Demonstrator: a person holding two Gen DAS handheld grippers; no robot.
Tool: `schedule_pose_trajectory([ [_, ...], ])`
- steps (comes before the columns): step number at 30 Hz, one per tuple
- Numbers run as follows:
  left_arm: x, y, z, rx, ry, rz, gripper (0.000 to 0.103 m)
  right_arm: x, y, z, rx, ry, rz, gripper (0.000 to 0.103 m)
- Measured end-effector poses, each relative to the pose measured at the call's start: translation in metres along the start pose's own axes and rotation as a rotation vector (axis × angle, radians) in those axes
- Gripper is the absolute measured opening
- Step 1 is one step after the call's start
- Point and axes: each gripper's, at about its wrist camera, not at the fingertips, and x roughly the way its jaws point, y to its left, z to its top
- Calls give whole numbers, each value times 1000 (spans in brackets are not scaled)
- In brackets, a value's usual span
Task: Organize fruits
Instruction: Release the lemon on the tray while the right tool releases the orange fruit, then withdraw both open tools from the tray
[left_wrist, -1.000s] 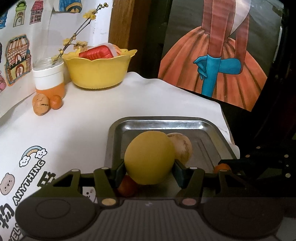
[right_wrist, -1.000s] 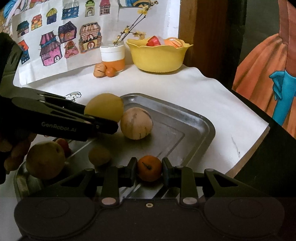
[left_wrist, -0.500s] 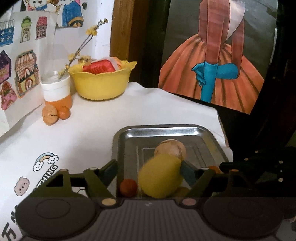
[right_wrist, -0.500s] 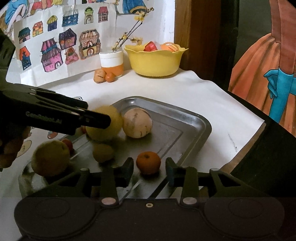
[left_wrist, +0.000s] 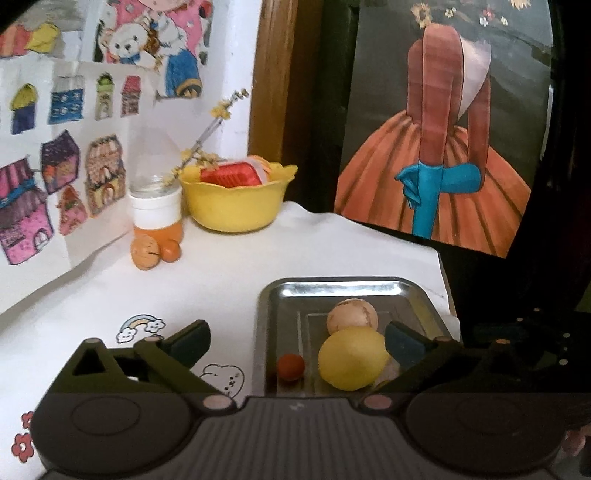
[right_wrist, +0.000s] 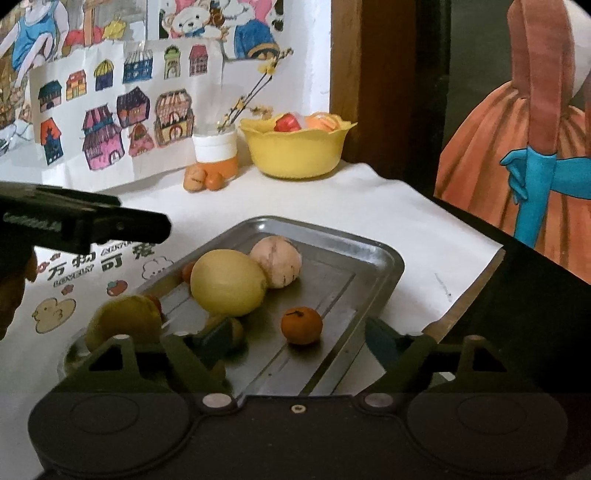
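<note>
Right wrist view: both claws are opening wide and holding nothing, right gripper (right_wrist: 299, 345) behind the small orange (right_wrist: 301, 325), left gripper (left_wrist: 297, 341) off the lemon (right_wrist: 228, 282), both on the tray (right_wrist: 384, 254).

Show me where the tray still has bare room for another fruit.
Free: the tray floor right of the pale fruit and behind the orange, out to the far and right rims. Crowded: the near-left end, where the yellow fruit, pale fruit and smaller pieces bunch together.
</note>
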Motion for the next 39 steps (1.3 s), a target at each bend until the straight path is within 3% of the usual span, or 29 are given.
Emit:
schedule_pose_trajectory([
  [8,-21,6,-14,-28,-16,23,102,-16,14,-15,37,-65,-28,102],
  [14,-35,8,-28,-35,-25,45,102,-29,23,-27,67,-106,-47,102],
  [22,-61,5,-53,-65,15,219,103,-43,28,-59,164,-111,-35,102],
  [28,-83,11,-82,-159,-1,240,103,-66,42,-79,267,-211,-75,102],
  [32,-99,20,-98,-235,-13,253,103,-73,59,-87,249,-223,-83,102],
  [39,-139,29,-116,-225,-73,361,103,-86,89,-105,189,-232,-110,102],
])
